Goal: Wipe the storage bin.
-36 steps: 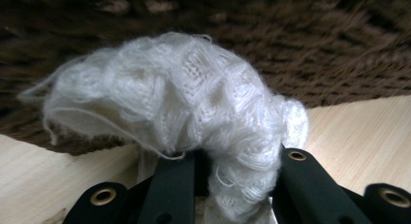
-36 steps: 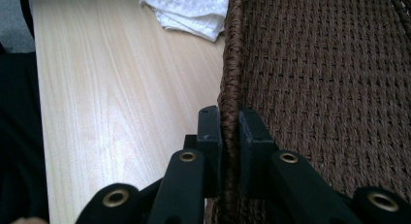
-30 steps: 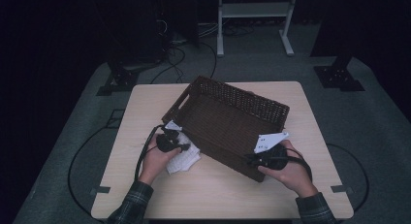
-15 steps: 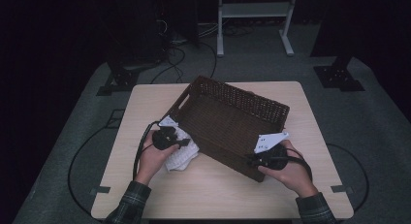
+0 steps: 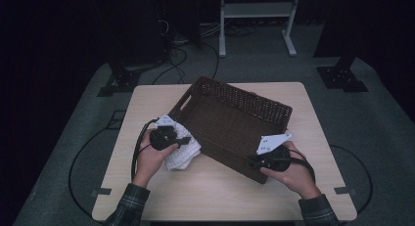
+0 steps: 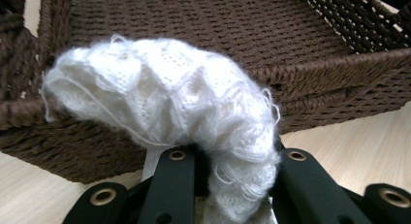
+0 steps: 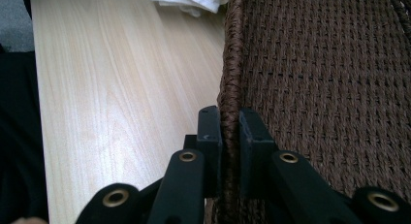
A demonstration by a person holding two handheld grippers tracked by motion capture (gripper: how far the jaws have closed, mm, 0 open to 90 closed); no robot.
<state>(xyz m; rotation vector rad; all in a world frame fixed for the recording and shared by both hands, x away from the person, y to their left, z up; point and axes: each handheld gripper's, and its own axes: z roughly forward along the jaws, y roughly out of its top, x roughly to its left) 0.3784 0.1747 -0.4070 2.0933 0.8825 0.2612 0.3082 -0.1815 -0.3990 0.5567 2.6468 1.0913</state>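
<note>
The left claw [image 6: 228,185] is pinching a fluffy white knitted cloth [image 6: 165,112], holding it just outside the near wall of the dark brown woven wicker basket [image 5: 235,123], above the pale wooden bench [image 5: 220,187]. The right claw [image 7: 230,136] is pressing together on the basket's rim, steadying it. The basket's inside is looking bare, so the grasp seems done, while carrying the cloth over the rim and letting it go inside is probably what remains.

Plaid sleeves [image 5: 128,205]; black grippers with brass-ringed holes, trailing black cables [image 5: 137,146].
</note>
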